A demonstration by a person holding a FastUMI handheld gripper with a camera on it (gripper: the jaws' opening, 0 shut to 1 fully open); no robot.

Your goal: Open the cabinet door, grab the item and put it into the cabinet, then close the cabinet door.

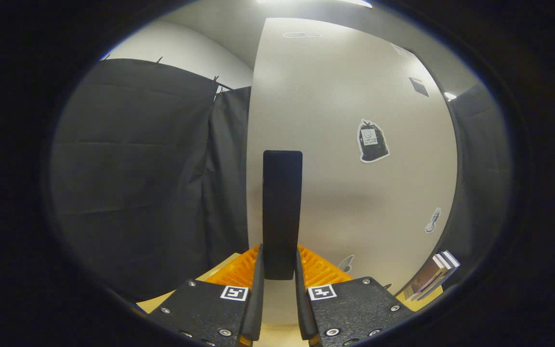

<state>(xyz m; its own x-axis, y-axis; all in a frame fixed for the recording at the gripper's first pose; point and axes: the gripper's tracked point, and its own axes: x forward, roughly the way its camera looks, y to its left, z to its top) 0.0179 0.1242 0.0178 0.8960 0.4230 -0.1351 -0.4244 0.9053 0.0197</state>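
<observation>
We clamp the gripper (281, 270) narrowly on the cabinet door's (350, 193) black handle (282, 207); item placement and closing apparently remain.

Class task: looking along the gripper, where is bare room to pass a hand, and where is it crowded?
Bare room lies left of the cabinet door, before the black curtain. It is crowded at the door's black handle, clamped by the gripper, and by the books.
</observation>
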